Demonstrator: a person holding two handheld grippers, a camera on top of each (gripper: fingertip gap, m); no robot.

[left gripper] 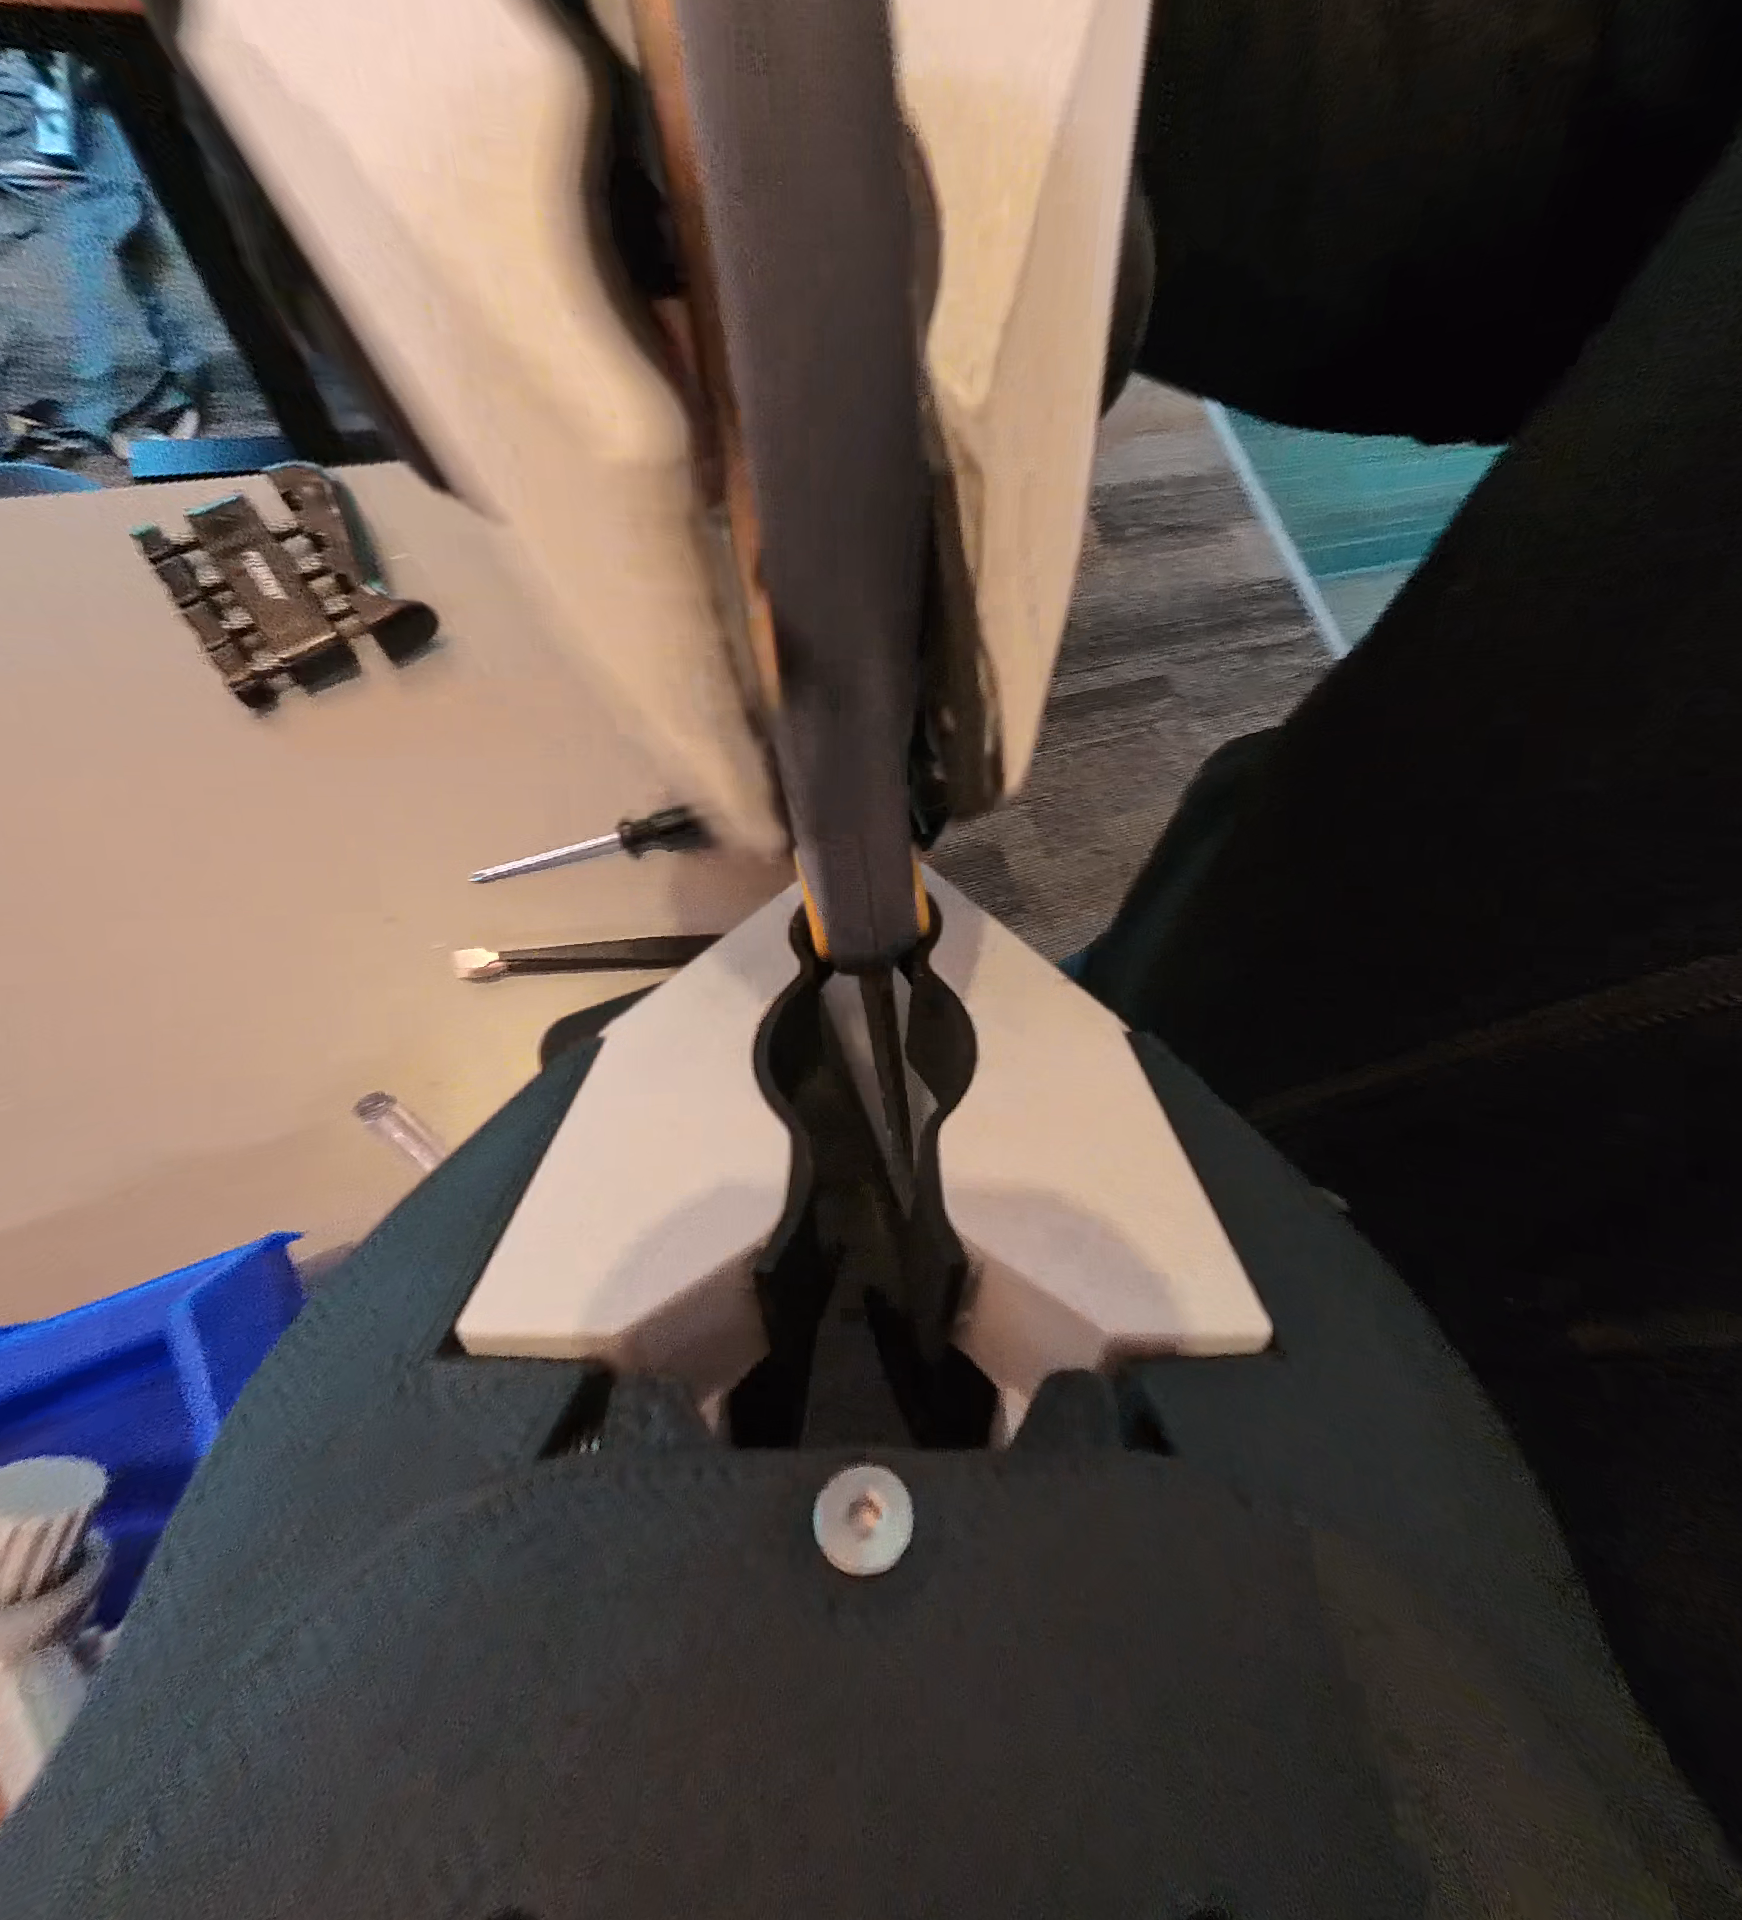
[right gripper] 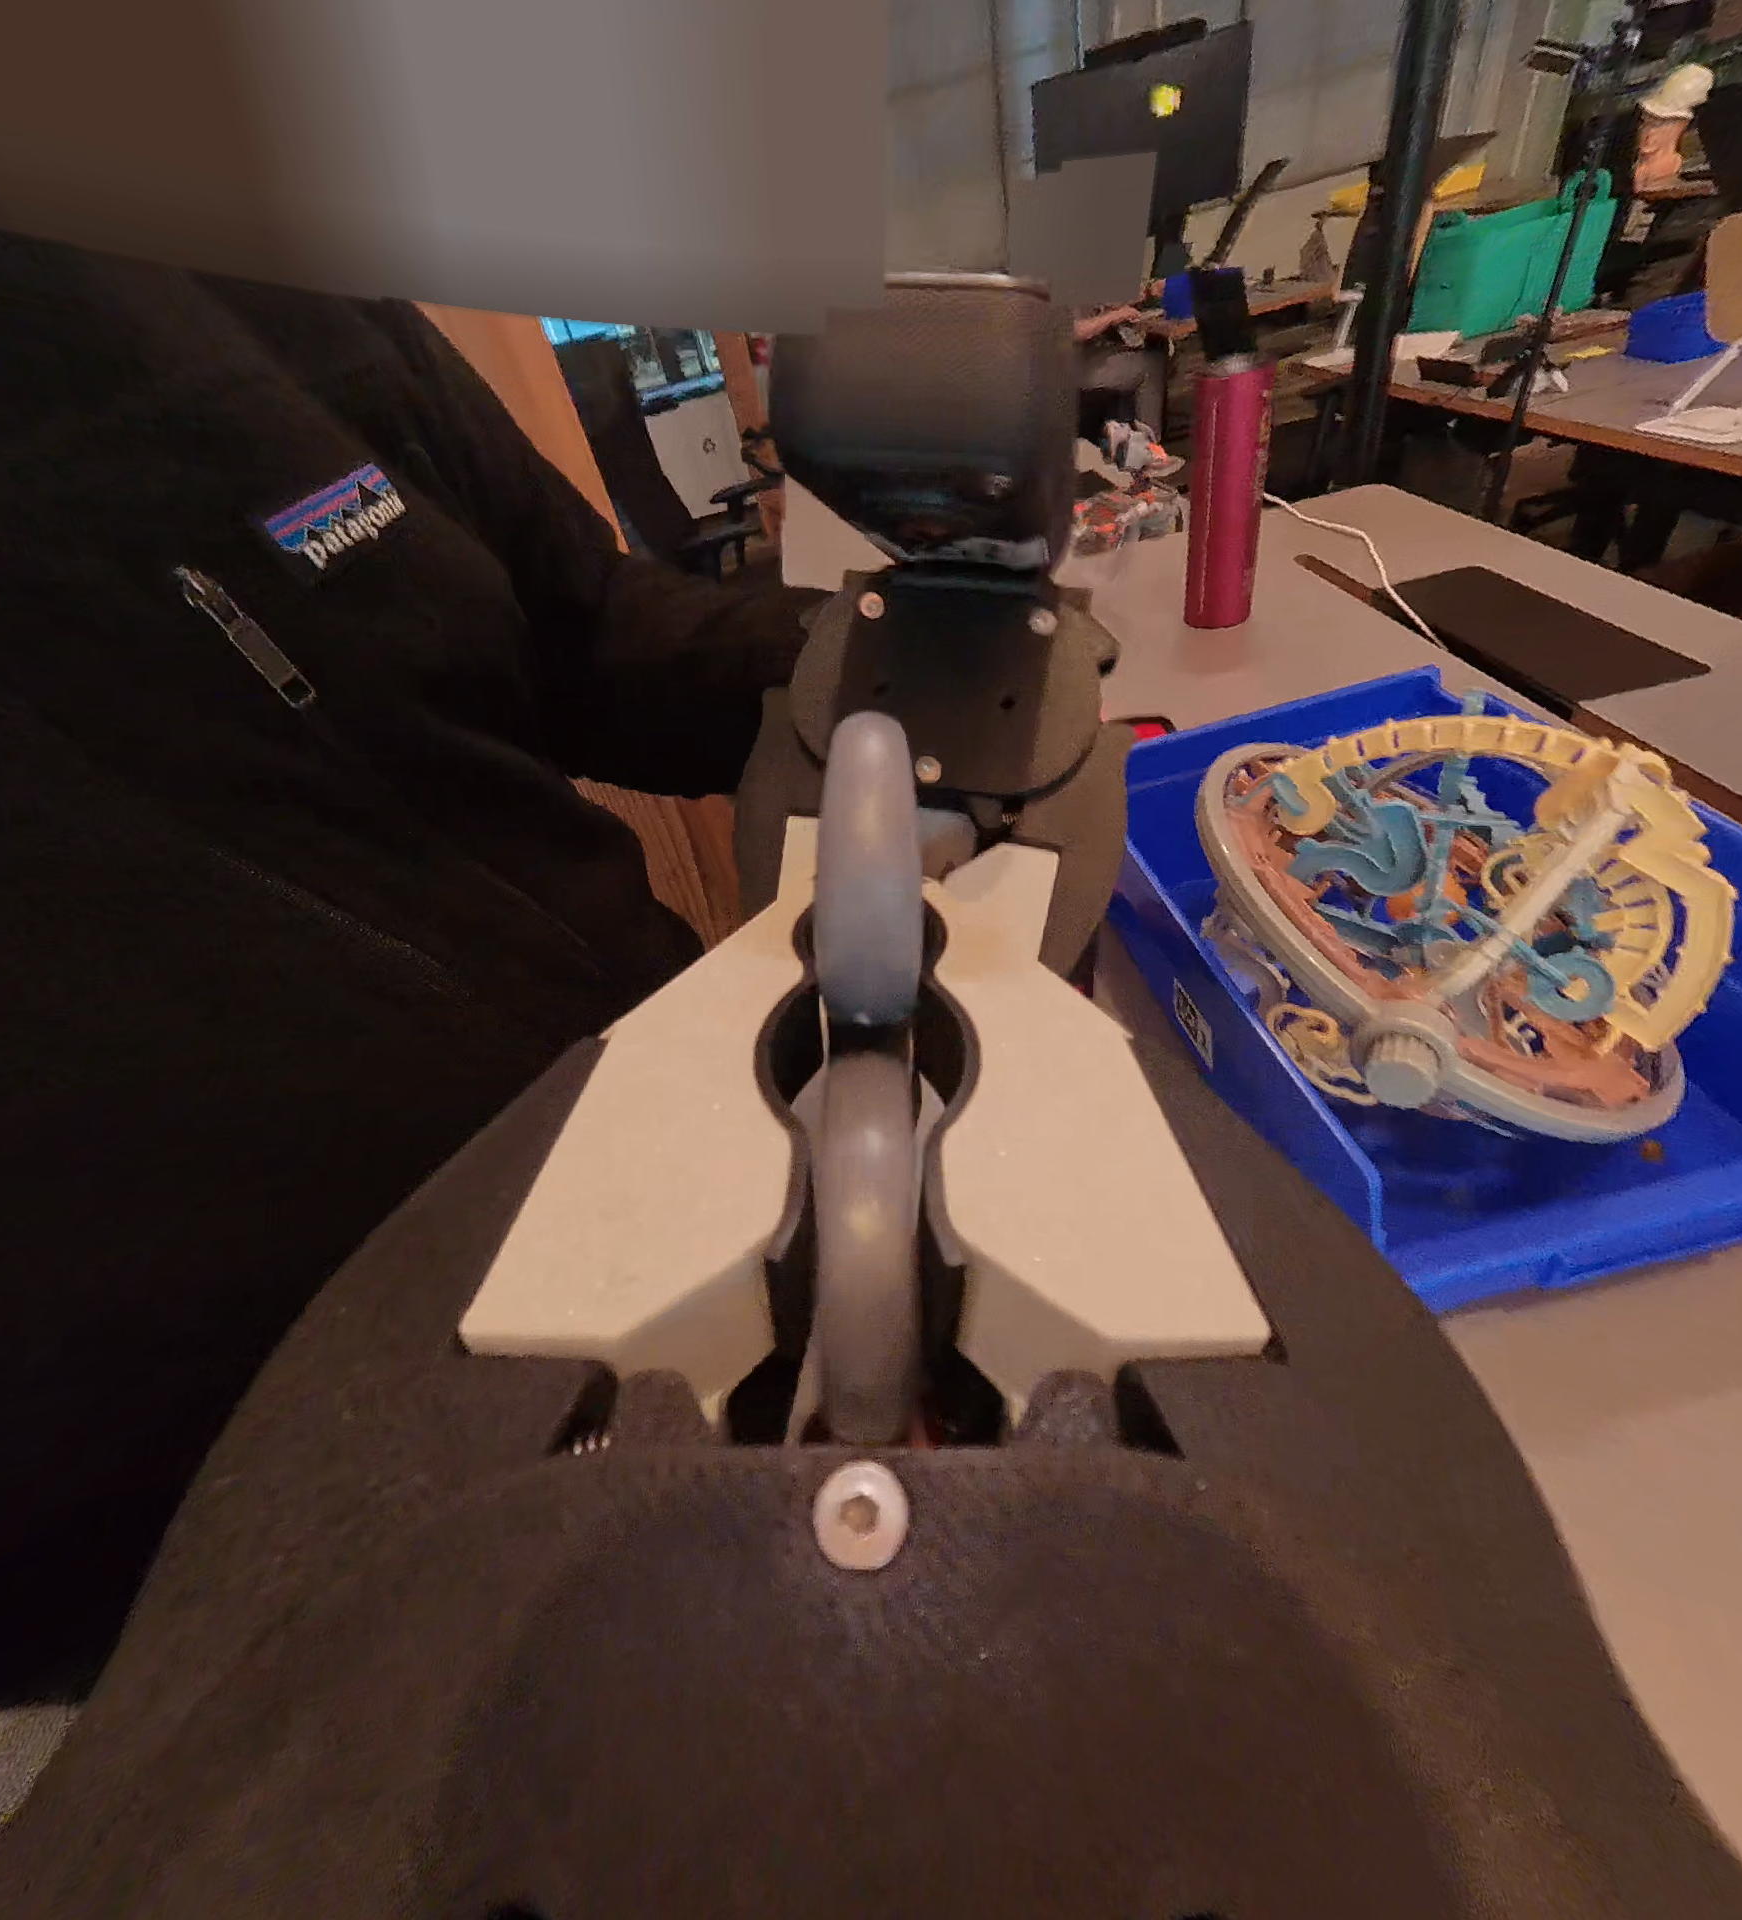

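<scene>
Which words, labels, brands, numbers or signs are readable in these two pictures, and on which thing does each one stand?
I do not quote writing; here is what bears it.
Black jacket: a striped logo patch on the chest, legible.
Blue bin: a small label on its side, blurred.
Black bit holder: a pale label, blurred.
Grey ring in right gripper, dark strip in left gripper: none.

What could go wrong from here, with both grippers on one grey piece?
1. The left gripper and right gripper both pinch the grey piece, fingers nearly tip to tip; uneven pulls could twist it loose.
2. It seems to be held past the table edge, above carpet; a slip would likely drop it there.
</scene>
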